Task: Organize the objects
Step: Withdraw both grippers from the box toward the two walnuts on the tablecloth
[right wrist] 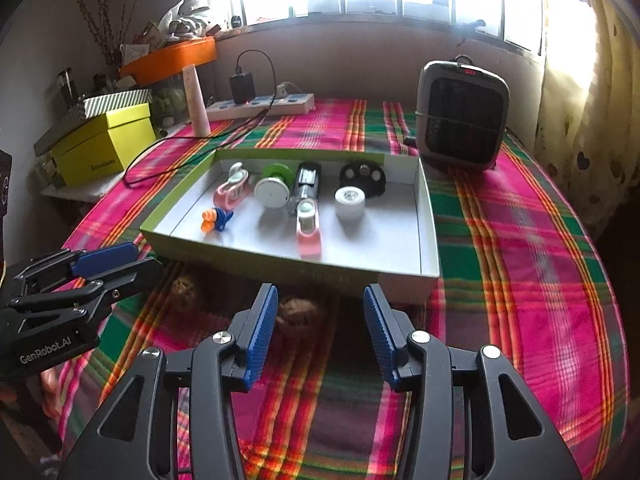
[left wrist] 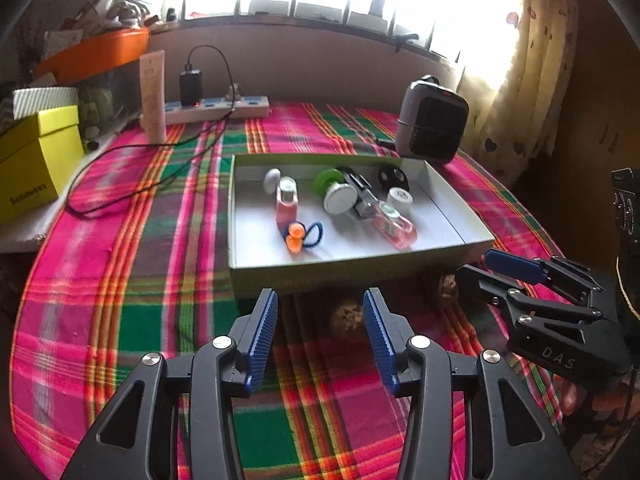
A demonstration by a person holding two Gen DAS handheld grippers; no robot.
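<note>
Plaid cloth (left wrist: 132, 288), pink/green/orange stripes, soft woven, is covering the worktop. Shallow rectangular cardboard tray (left wrist: 344, 270), white inside, green outside, is sitting mid-cloth. Lying in it: two pink translucent plastic clips (left wrist: 286, 200) (left wrist: 394, 226), a green spool (left wrist: 328, 180), a white round cap (left wrist: 340, 198), a short white cylinder (left wrist: 400, 199), a black perforated disc (left wrist: 393, 177), a black-and-metal cylinder (right wrist: 306, 182), and an orange-blue rubbery piece (left wrist: 298, 236) at the tray's 7 o'clock.

Two brown, rough, twine-like balls are resting on the cloth just outside the tray's near wall, at its 6 o'clock: one (left wrist: 348, 316) and another (left wrist: 448, 286), near each other.

Left hand-held gripper (left wrist: 321, 332): black frame, blue ribbed pads, jaws standing about half apart, holding nothing; one ball is sitting just ahead, against the right pad's tip. Right hand-held gripper (right wrist: 320, 330): same build, jaws half apart, empty, a ball (right wrist: 298, 314) lying ahead near the left pad.

Grey boxy heater (right wrist: 462, 114) is standing at the tray's 1 o'clock; white power strip (left wrist: 218, 110) at 11 o'clock; yellow box (left wrist: 38, 160) at 9 o'clock.
</note>
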